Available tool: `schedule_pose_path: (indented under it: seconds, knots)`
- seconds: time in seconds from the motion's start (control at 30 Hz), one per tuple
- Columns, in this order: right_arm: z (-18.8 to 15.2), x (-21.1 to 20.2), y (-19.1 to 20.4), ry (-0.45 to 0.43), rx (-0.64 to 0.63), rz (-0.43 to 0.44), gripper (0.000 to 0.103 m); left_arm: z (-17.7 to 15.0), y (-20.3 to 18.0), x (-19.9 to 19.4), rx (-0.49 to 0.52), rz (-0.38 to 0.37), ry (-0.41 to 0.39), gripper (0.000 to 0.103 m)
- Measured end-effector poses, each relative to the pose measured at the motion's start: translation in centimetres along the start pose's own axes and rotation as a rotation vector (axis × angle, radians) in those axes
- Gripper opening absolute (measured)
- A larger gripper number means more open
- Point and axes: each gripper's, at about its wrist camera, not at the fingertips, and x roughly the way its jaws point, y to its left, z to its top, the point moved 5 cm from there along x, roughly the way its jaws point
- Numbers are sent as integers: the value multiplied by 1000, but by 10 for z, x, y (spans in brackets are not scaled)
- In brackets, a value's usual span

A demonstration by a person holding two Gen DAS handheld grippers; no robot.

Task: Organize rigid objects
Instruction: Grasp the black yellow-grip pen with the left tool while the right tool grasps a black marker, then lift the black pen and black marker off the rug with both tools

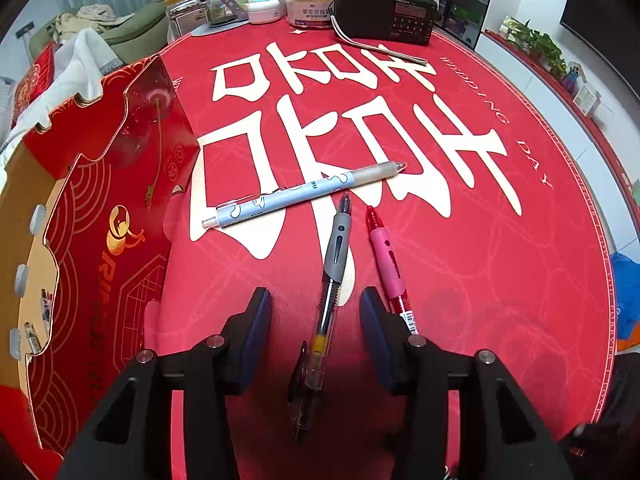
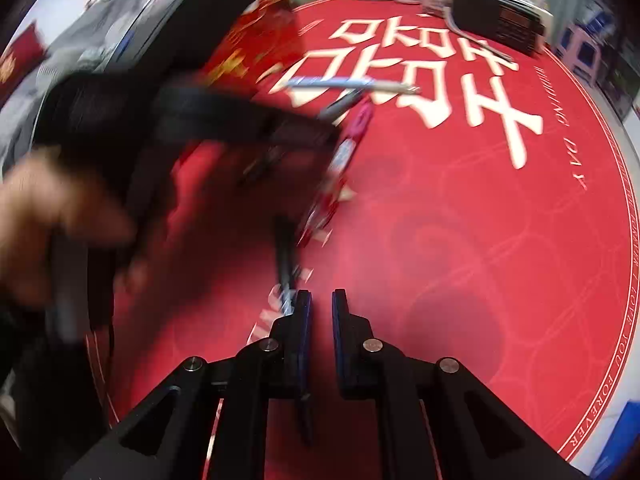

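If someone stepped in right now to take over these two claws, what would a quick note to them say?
Left claw: open, straddling the grey-grip pen, pads not touching it.
Right claw: shut, empty, over bare red mat; that view is blurred.
On the mat: grey-grip pen, red pen just right of it, light blue pen lying crosswise beyond both.
Red box: open at the left, with what look like pens already inside.
Left to do: close on the grey-grip pen, put it in the box, then the other two.

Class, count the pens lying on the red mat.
3: a blue pen lying crosswise, a grey pen between the left gripper's fingers, a pink pen beside it. Others may be hidden.
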Motion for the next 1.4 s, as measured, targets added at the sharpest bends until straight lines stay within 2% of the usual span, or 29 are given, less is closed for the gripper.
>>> schedule_pose_path:
  seconds: [0.17,0.33,0.4,0.43,0.47,0.53,0.6,0.63,0.67,0.73,0.8,0.83,0.93,1.1,1.17,1.4]
  knots:
    - [2,-9,7,-25,-12,-9,14,-1,0,0,4,1,-5,52]
    - [-6,-21,18,-28,-8,67,14,1,1,0,6,0,11,52]
    - [-12,-18,32,-14,-49,73,43,0,1,0,4,0,12,52]
    - [-9,-18,36,-16,-66,67,71,1,1,0,6,0,10,52]
    - [-10,-17,43,-19,-97,57,72,0,1,0,8,1,8,52]
    - [-13,-8,53,6,-157,20,69,0,0,0,15,0,6,52]
    - [-14,-2,61,-21,-246,-76,52,-1,0,-1,27,-8,-7,49]
    - [-13,0,61,-25,-241,-64,47,-1,-2,-1,40,-6,-15,47]
    - [-10,2,56,-23,-212,-75,31,-2,-3,-2,44,-10,-18,42]
    - [-7,5,45,-13,-171,-79,12,-2,-7,-2,54,-14,-15,32]
    - [-7,8,37,-8,-147,-67,10,-2,-15,-4,85,-12,-8,18]
    - [-9,9,34,-9,-155,-90,10,-3,-18,-4,102,-10,-5,11]
    - [-18,6,17,-8,-117,-121,10,-17,-19,-11,93,-5,-12,11]
    - [-32,-9,-37,-1,49,-163,10,-53,-16,-28,48,-21,-13,10]
    - [-34,-12,-50,-3,115,-145,10,-70,-16,-36,21,-28,-9,10]
    - [-39,-8,-40,5,128,-102,10,-113,-33,-57,-46,-52,9,10]
